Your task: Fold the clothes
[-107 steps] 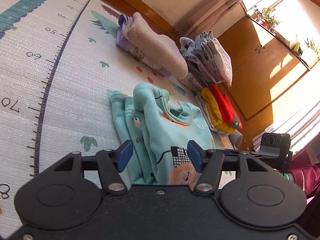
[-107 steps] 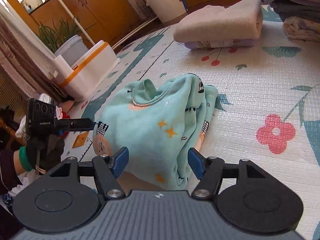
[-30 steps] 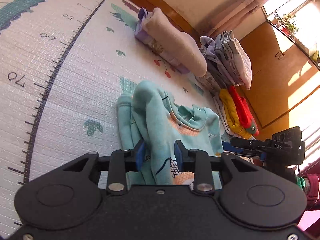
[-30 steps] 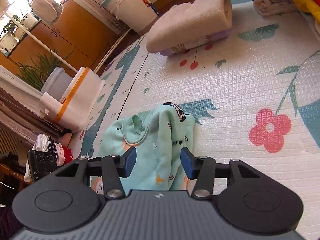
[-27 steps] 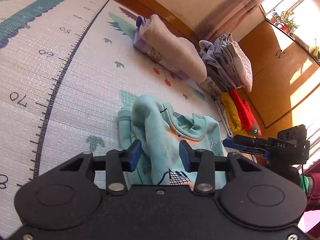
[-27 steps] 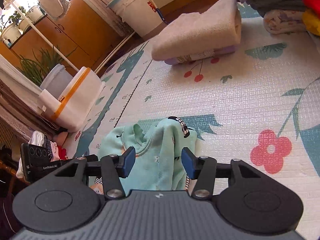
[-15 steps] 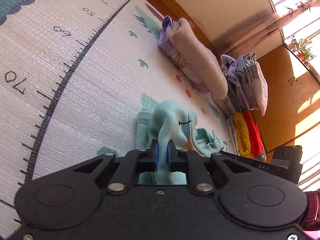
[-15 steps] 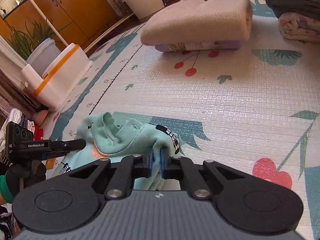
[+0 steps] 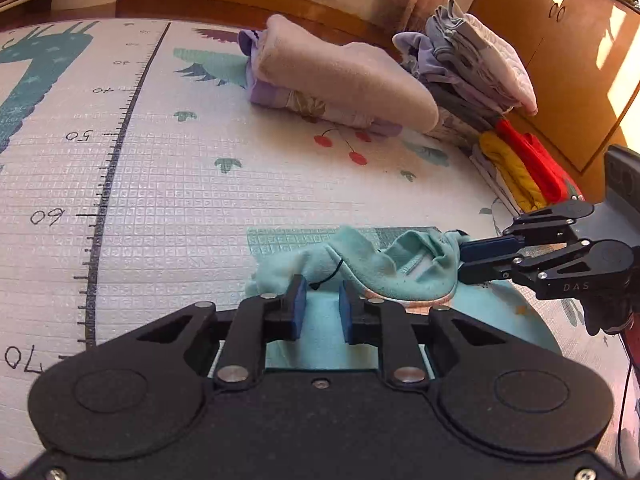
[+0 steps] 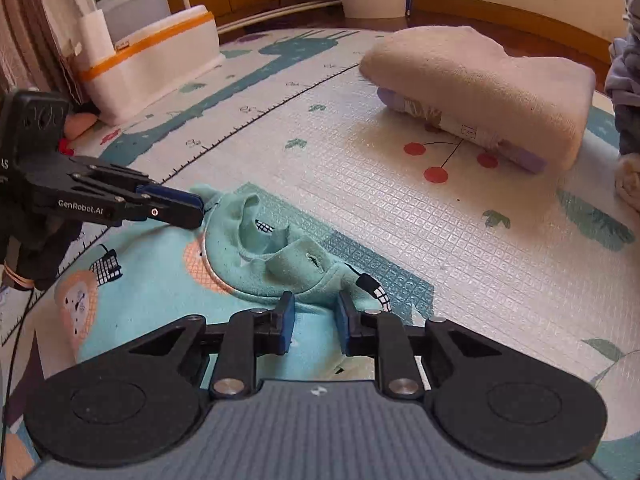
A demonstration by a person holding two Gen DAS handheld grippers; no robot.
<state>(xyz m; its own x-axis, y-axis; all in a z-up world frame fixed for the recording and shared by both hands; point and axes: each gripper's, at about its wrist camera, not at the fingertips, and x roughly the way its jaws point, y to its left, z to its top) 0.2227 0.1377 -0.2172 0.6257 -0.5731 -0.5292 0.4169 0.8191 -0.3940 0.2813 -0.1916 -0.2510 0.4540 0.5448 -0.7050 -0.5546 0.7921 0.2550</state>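
A teal child's sweatshirt (image 9: pixel 384 268) with cartoon prints lies on the play mat (image 9: pixel 168 184), its top part folded over toward me in a rumpled edge (image 10: pixel 280 264). My left gripper (image 9: pixel 322 306) hovers at that edge on the left side, its blue pads a narrow gap apart with cloth lying below them. My right gripper (image 10: pixel 315 314) stands the same way at the opposite end of the fold, slightly open. Each gripper shows in the other's view: the right gripper (image 9: pixel 466 258) and the left gripper (image 10: pixel 198 208) both have their tips touching the cloth's edge.
A folded beige towel on a purple blanket (image 9: pixel 340 80) lies at the back of the mat. Stacks of folded clothes, grey (image 9: pixel 476 60) and yellow-red (image 9: pixel 520 164), stand at the back right. A white bin with an orange band (image 10: pixel 152 60) sits beyond the mat.
Both grippers closed on the sweatshirt's upper part, carried it forward and down into a fold, and have now parted their pads, leaving the cloth on the mat.
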